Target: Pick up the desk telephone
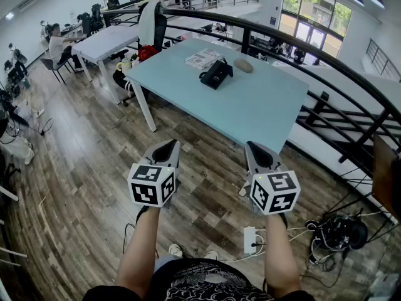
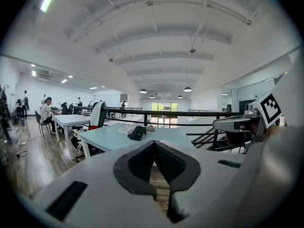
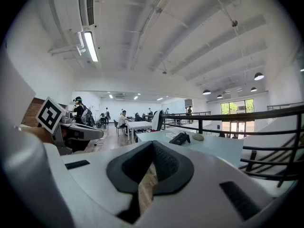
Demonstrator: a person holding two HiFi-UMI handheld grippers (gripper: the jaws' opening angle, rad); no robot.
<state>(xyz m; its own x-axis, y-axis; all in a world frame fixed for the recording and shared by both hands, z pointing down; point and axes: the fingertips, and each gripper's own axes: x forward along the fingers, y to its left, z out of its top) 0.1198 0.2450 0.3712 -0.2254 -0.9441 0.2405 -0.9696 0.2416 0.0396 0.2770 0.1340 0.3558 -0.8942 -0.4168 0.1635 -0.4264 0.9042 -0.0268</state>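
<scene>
Fingers clenched on nothing, the left gripper (image 1: 169, 146) and right gripper (image 1: 261, 152) apparently had yet to approach the black desk telephone (image 1: 216, 74), well apart near the far edge of the pale-blue worktop (image 1: 263, 111).

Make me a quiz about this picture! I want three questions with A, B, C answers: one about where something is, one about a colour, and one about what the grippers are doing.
1. Where is the phone?
A. On the floor
B. On the table
C. In a gripper

2. What colour is the table top?
A. Red
B. Black
C. Light blue

3. How are the left gripper and the right gripper?
A. Both shut and empty
B. Both wide open
C. Both shut on the phone

Answers:
1. B: the phone lies on the far part of the table, away from both grippers.
2. C: the head view shows a pale blue top on white legs.
3. A: in each gripper view the pads meet with nothing between them.
</scene>
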